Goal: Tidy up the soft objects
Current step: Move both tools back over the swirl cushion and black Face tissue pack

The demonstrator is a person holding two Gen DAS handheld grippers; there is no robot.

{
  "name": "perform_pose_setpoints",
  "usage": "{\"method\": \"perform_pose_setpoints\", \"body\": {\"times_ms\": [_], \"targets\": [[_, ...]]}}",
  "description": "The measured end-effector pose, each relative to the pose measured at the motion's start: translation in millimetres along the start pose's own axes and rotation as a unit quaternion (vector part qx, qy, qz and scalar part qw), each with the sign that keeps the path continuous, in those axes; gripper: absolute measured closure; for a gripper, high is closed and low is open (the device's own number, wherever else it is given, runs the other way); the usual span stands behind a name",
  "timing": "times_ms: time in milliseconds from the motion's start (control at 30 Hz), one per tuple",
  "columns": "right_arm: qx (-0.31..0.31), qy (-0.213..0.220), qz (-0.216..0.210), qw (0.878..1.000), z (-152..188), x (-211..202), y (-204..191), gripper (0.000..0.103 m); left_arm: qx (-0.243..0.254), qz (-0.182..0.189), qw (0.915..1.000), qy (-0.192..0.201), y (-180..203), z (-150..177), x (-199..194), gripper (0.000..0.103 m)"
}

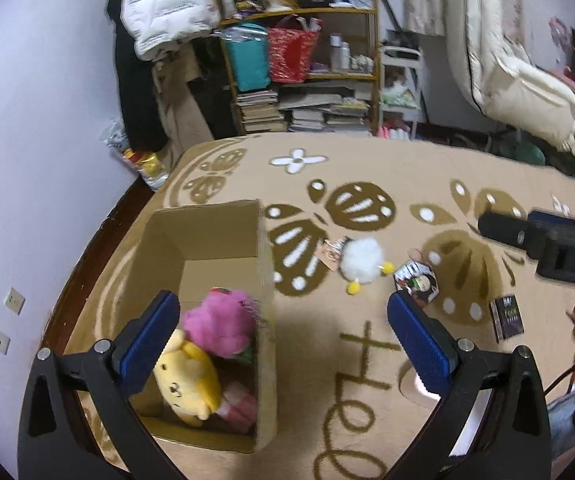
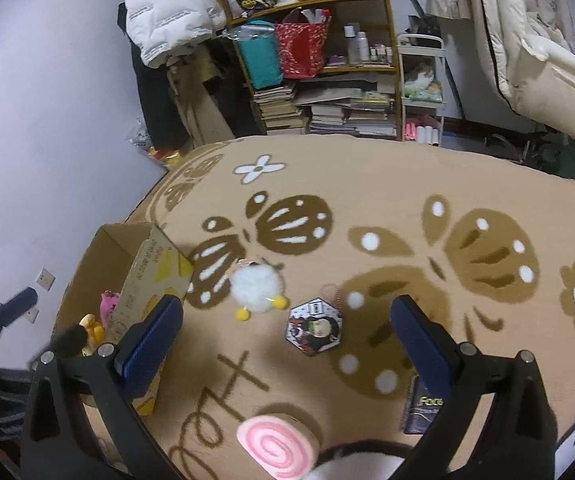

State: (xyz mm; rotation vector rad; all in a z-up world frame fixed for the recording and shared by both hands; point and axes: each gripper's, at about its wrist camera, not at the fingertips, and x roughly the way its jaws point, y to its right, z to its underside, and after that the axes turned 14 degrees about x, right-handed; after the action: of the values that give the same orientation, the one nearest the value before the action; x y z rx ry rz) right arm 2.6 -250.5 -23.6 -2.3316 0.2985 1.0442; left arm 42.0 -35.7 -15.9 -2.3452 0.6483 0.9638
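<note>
An open cardboard box (image 1: 265, 280) stands on the rug and holds a pink plush (image 1: 219, 326), a yellow plush (image 1: 189, 380) and a small pink item. My left gripper (image 1: 283, 344) hangs open over the box's right wall with nothing between its pads. A white fluffy plush with yellow feet (image 1: 361, 260) (image 2: 257, 286) lies right of the box. My right gripper (image 2: 287, 344) is open and empty above the rug, just short of that plush and of a hexagonal badge (image 2: 313, 326). A pink swirl plush (image 2: 275, 440) shows at the bottom edge, beneath the gripper.
A tan butterfly rug (image 2: 367, 184) covers the floor. A dark booklet (image 2: 423, 408) lies under my right finger. Behind stand a cluttered bookshelf (image 1: 303, 72), hanging coats and a small white cart (image 2: 421, 92). The wall (image 1: 27, 160) runs close along the left.
</note>
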Motion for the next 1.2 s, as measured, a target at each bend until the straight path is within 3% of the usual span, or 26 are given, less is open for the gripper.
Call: {"method": "perform_pose_setpoints", "body": {"times_ms": [467,667,1200], "targets": [[0.001,-0.046,0.053,0.998,-3,-6,65,0.000,0.105,0.043,0.9934,-0.015,87,-4,25,0.001],[0.021,-0.070,0.060,0.996,4,6,91,0.000,0.114,0.036,0.9927,-0.006,109,2,37,0.001],[0.068,-0.165,0.073,0.981,34,53,143,0.000,0.141,0.098,0.9843,-0.039,150,24,60,0.001]]}}
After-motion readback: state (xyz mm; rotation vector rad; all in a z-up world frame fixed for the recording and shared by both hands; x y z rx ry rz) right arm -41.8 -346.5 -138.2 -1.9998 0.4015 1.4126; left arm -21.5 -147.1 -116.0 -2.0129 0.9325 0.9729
